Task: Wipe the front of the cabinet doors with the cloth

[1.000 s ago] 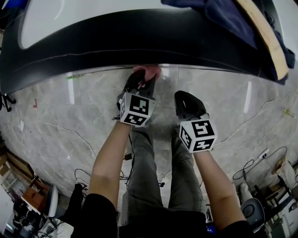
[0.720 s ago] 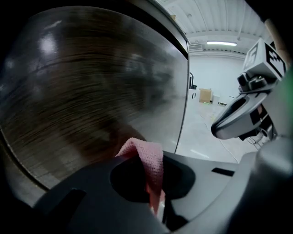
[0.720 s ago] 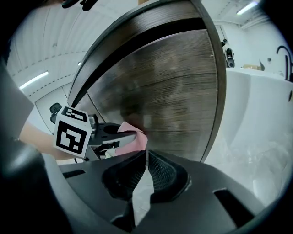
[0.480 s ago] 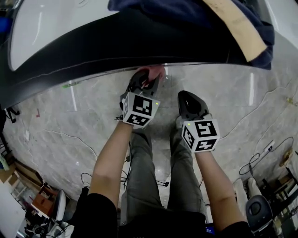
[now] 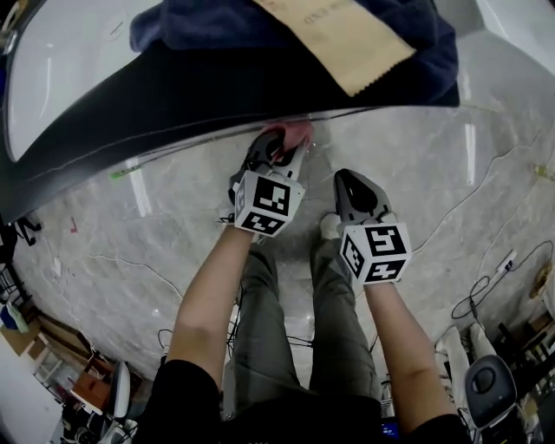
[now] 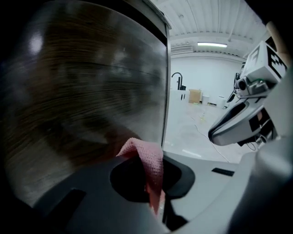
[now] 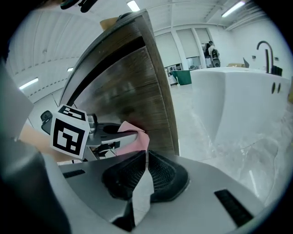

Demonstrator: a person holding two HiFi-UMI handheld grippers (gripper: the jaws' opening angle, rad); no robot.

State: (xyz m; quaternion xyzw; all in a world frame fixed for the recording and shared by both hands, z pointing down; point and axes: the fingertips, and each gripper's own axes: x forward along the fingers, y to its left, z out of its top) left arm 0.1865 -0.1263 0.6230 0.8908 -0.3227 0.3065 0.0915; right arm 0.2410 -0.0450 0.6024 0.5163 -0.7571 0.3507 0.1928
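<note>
Left gripper (image 5: 282, 146): grey moulded shell, black jaw pads, white cube (image 5: 269, 202) with black square markers at the rear. Right gripper (image 5: 348, 179): same build, pads (image 7: 165, 176) finely ribbed, matching marker cube (image 5: 375, 251), rectangular slots in the shell. Person wears black short sleeves (image 5: 178, 399) and grey trousers (image 5: 269, 329).

I'm seeing dark blue fabric (image 5: 260, 22) lying on the worktop (image 5: 74, 65), with a tan sheet (image 5: 342, 35) resting on top of it. Cables (image 5: 482, 284) are trailing across the marble floor (image 5: 130, 234).
</note>
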